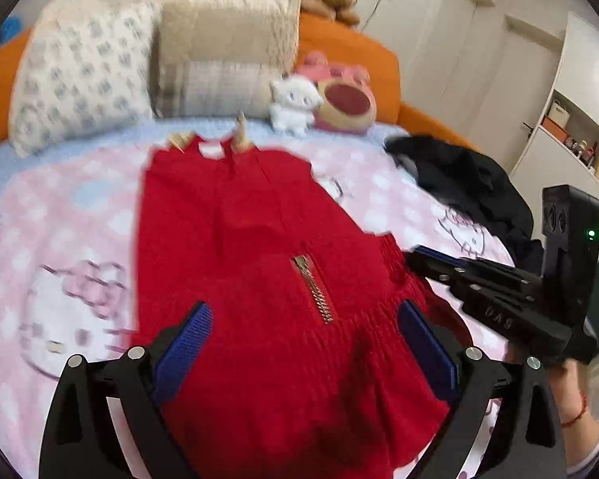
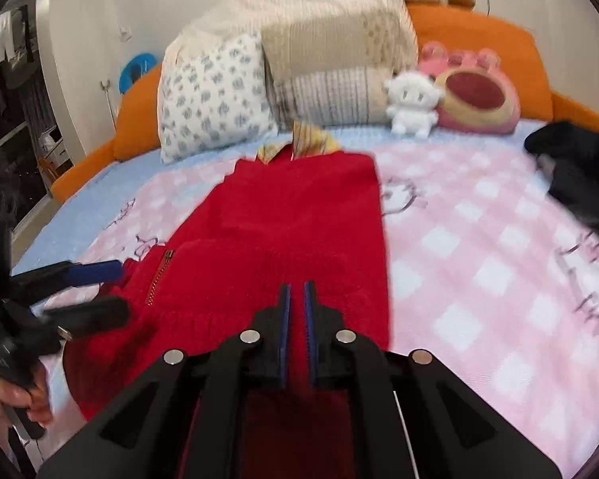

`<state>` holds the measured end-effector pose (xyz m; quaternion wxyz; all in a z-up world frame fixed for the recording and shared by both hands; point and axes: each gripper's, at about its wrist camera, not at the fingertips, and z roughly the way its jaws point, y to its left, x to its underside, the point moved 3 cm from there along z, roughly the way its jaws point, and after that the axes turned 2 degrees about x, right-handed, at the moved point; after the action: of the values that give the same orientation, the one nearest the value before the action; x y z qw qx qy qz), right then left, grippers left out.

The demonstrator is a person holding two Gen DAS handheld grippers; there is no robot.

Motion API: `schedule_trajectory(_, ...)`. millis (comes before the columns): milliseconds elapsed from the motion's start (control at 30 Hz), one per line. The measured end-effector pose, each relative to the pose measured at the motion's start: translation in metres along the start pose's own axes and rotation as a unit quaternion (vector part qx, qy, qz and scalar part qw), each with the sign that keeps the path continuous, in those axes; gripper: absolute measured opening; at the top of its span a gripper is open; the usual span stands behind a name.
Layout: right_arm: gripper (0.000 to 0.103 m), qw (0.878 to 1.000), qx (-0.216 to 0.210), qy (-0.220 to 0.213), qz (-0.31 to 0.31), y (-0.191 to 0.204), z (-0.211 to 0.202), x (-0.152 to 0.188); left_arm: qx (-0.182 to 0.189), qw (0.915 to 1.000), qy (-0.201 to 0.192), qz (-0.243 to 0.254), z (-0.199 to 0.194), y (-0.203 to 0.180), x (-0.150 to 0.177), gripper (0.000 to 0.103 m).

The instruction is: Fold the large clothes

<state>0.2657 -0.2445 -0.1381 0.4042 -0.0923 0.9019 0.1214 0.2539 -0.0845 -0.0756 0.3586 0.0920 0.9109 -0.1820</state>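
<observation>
A red knitted garment [image 1: 259, 259] with a gold zip lies lengthwise on the pink checked bed cover [image 1: 60, 239]. My left gripper [image 1: 303, 323] is open, its blue pads straddling the garment's near hem. My right gripper [image 2: 297, 291] is shut on the red garment's near edge [image 2: 295, 239]. In the left wrist view the right gripper [image 1: 415, 255] comes in from the right at the garment's right edge. In the right wrist view the left gripper [image 2: 116, 287] is open at the garment's left edge.
A black garment [image 1: 467, 183] lies crumpled at the right of the bed. Pillows [image 1: 84, 76], folded blankets and plush toys [image 1: 295, 103] line the orange headboard [image 1: 347, 52]. White cupboards and shelves [image 1: 571, 127] stand to the right.
</observation>
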Motion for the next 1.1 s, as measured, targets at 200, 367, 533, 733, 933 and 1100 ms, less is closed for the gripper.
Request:
schedule_trajectory(200, 0.011, 0.999, 0.023, 0.028, 0.008, -0.011, 0.015, 0.006, -0.076, 0.9955, 0.056, 0.003, 0.038, 0.021, 0.011, 0.096)
schedule_trajectory(367, 0.009, 0.995, 0.073, 0.047, -0.054, -0.003, 0.048, 0.024, -0.087, 0.9936, 0.072, 0.0, 0.066, 0.029, 0.014, 0.099)
schedule_trajectory(533, 0.011, 0.994, 0.061, 0.05, -0.072, -0.002, 0.04, 0.018, -0.077, 0.9937, 0.081, -0.003, 0.06, 0.029, 0.01, 0.099)
schedule_trajectory(733, 0.086, 0.99, -0.016, -0.004, -0.137, 0.016, -0.053, 0.006, -0.01, 0.9964, 0.059, 0.06, -0.009, 0.001, 0.013, 0.099)
schedule_trajectory(933, 0.087, 0.988, -0.032, 0.006, -0.151, 0.037, -0.108, 0.039, -0.017, 0.9976, 0.066, 0.013, -0.066, -0.006, 0.044, 0.099)
schedule_trajectory(1100, 0.086, 0.958, 0.01, 0.018, -0.285, 0.073, -0.108, 0.084, -0.041, 0.9884, 0.055, 0.135, -0.077, -0.039, 0.089, 0.099)
